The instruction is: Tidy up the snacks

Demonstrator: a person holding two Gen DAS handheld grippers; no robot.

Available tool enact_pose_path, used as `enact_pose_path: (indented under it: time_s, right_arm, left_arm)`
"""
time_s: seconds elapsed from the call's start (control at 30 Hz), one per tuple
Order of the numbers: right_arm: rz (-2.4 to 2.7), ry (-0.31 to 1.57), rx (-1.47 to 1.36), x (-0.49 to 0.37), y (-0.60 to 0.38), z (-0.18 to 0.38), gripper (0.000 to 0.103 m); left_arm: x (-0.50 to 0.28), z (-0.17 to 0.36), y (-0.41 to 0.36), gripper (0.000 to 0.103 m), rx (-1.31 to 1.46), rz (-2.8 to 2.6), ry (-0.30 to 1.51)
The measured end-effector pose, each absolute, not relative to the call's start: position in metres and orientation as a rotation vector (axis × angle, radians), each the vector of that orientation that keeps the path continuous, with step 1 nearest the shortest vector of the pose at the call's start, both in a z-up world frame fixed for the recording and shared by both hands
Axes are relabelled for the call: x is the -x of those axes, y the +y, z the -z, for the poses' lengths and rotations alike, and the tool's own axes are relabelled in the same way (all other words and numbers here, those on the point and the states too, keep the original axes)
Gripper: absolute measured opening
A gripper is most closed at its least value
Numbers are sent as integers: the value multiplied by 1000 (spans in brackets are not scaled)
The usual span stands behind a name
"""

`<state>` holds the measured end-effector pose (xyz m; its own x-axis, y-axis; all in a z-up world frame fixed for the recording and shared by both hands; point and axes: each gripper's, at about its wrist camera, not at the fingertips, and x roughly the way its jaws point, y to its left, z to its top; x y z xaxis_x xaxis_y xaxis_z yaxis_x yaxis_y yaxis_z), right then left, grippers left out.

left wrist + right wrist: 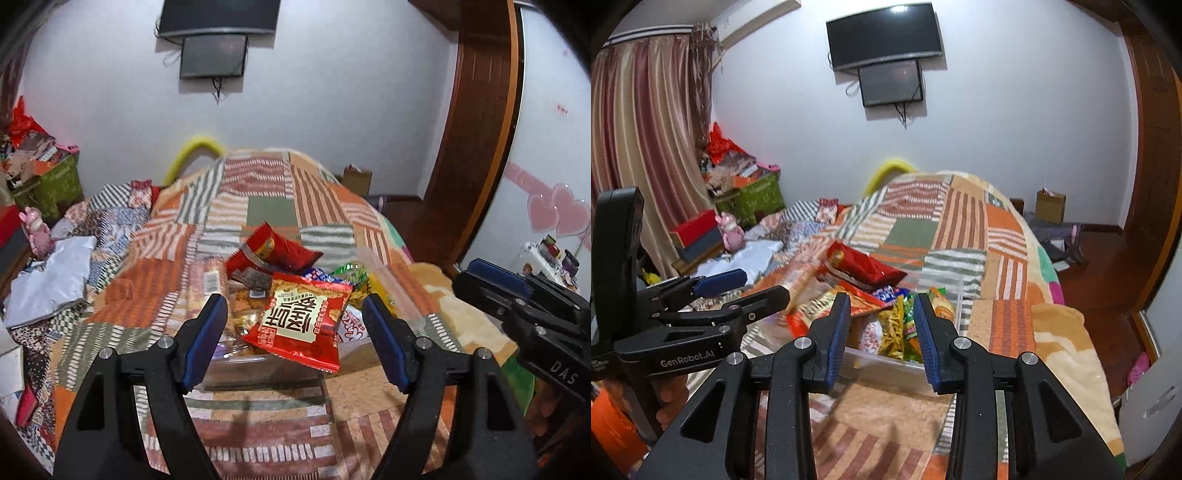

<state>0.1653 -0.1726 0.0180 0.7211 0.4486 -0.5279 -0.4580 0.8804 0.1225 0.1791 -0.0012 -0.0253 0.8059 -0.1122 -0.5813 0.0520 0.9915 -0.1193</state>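
red snack packets (301, 325) heap over the rim of a clear plastic box (258, 369) on a bed covered by a patchwork blanket (258, 192), with yellow and green packets (897, 328) crammed in beside them. left hand-held gripper (295, 339) hangs just short of the box, its blue pads spread and pinching nothing. right hand-held gripper (882, 336) sits alongside, its pads parted by a narrower gap and likewise empty, the box showing between them. a silver bag (51, 277) lies on the bed's left. two dark screens (886, 48) hang on the white wall beyond, striped curtains (639, 122) at left.
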Motion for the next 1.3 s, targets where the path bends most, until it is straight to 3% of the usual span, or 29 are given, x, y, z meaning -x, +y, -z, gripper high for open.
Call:
enact_pose_path:
  time_s: [0.23, 0.37, 0.5, 0.7, 0.8, 1.0, 1.1, 1.3]
  right_arm:
    - [-466, 478, 25, -127, -174, -44, 53]
    - [-456, 456, 26, -113, -173, -50, 58]
    - [-416, 426, 21, -100, -173, -53, 71]
    - [-356, 412, 34, -89, -173, -49, 76]
    - [-345, 407, 29, -86, -173, -48, 83]
    - [-340, 395, 22, -78, -174, -46, 85]
    - [-341, 391, 19, -77, -174, -45, 91]
    - [-340, 383, 26, -72, -171, -42, 92]
  left_arm:
    - [-132, -12, 4, 75, 91, 60, 494]
    - [-107, -25, 4, 81, 80, 50, 439]
    - [-86, -32, 5, 90, 76, 39, 400]
    - [-70, -30, 4, 99, 80, 25, 381]
    - [-65, -25, 3, 100, 73, 11, 380]
    - [-58, -17, 4, 101, 78, 4, 385]
    - [-56, -16, 4, 101, 84, 5, 387]
    - [-54, -14, 4, 101, 76, 2, 383]
